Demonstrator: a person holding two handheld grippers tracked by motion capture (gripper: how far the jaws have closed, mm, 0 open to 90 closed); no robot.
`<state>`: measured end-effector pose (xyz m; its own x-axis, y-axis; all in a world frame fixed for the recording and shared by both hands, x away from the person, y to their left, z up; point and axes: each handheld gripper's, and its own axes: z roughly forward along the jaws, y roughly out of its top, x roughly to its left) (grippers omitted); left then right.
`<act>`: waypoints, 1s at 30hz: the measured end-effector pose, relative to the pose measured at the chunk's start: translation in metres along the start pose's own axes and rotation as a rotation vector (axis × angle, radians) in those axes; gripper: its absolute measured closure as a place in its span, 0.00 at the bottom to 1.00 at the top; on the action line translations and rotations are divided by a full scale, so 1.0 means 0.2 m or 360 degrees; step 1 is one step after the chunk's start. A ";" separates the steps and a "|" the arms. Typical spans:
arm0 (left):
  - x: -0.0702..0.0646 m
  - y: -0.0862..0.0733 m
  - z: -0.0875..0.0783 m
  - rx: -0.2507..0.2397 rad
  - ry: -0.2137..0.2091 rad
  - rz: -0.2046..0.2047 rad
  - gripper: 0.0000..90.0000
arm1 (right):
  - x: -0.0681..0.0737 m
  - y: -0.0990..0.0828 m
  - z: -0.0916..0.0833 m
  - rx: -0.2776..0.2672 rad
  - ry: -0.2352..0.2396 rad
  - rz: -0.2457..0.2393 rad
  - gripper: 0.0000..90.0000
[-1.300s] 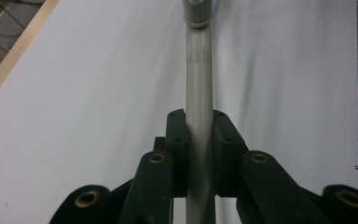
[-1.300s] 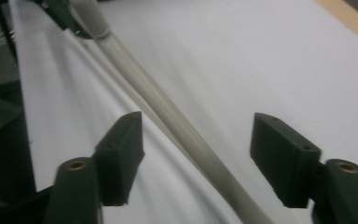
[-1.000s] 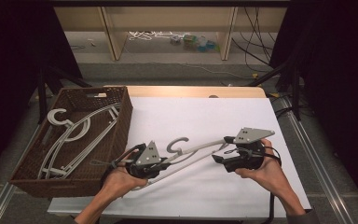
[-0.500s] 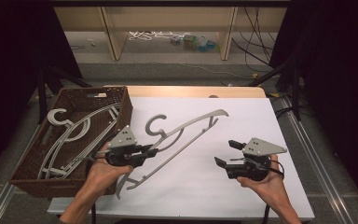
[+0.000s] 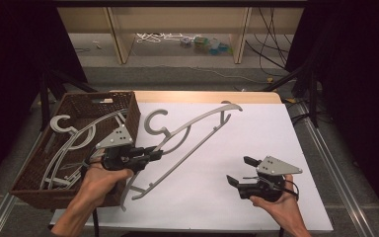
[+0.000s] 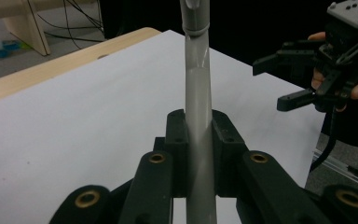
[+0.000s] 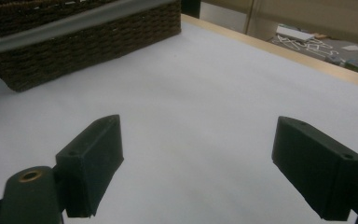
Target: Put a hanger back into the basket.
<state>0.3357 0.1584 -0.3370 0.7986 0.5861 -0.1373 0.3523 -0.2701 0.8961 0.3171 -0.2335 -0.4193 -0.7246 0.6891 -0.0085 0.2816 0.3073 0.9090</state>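
A grey plastic clothes hanger [image 5: 192, 132] hangs tilted above the white table sheet [image 5: 256, 143], hook toward the basket. My left gripper [image 5: 154, 154] is shut on the hanger's arm near its lower end; in the left gripper view the grey bar [image 6: 198, 140] runs up between the two black pads. My right gripper [image 5: 242, 171] sits low at the front right of the table, open with nothing between its jaws, which have just been opening wider. In the right gripper view its gripper [image 7: 214, 158] faces bare white sheet.
A brown wicker basket [image 5: 128, 106] at the left holds several more grey hangers [image 5: 71, 140]. The basket [image 7: 98, 37] stands ahead of the right gripper. A wooden table edge [image 5: 197, 96] runs along the back; shelving and cables lie beyond.
The left hand lifted the hanger and carried it left toward the basket. The right gripper let go of the hanger's other end and drew back down to the front right.
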 end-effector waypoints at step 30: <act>0.39 0.17 -0.45 -0.0041 0.0352 -0.0089 0.88 | 0.02 -0.03 0.00 0.0058 0.0037 -0.0003 0.20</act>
<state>0.3666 0.2641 -0.2793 0.6506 0.7536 -0.0938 0.3781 -0.2143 0.9006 0.3118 -0.2329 -0.4240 -0.7396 0.6730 0.0001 0.3028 0.3326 0.8931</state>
